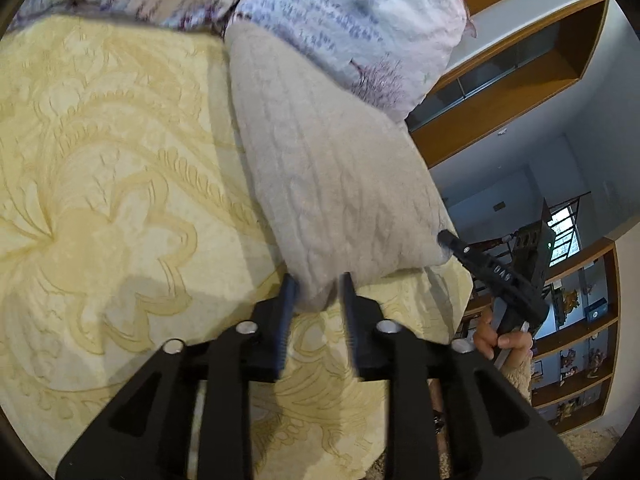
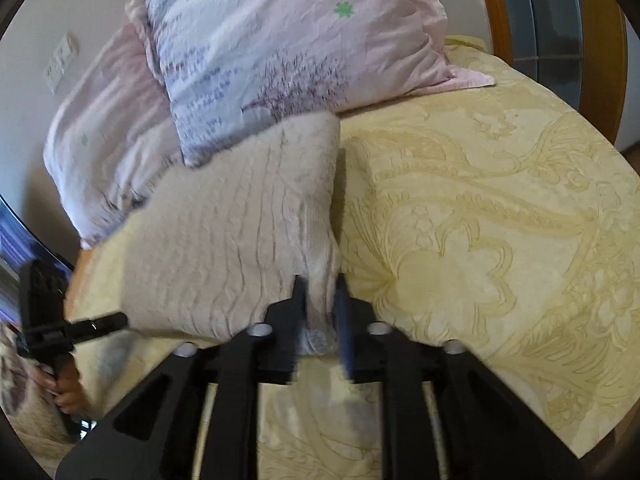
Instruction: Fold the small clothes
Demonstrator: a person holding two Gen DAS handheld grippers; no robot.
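Left gripper (image 1: 318,292) first: its two dark fingers sit either side of the near corner of the knitted garment (image 1: 332,184), with a visible gap between them and cloth bunched in that gap. Whether the pads are truly pinching the cloth or only straddling it, I cannot tell from this angle.

Over to the right gripper (image 2: 320,300): fingers set narrow, clamped on a bunched fold at the garment's (image 2: 236,240) near edge, the cloth squeezed between the pads and poking out below them.

From the left wrist camera, the right gripper (image 1: 450,240) shows at the garment's far-right corner, its tip touching the cloth, with the person's hand (image 1: 498,338) wrapped around the handle. From the right wrist camera, the left gripper (image 2: 116,322) reaches in at the lower-left corner of the garment.

The garment itself is a beige cable-knit piece, lifted along its near edge and draped over the yellow bedspread (image 1: 112,184), its far end reaching up against the pillow (image 1: 344,28). That pillow has a pale printed cover with purple tree shapes; a second pink pillow (image 2: 104,132) lies behind it.

Beyond the bed's edge, wooden shelves (image 1: 576,344) line the wall.
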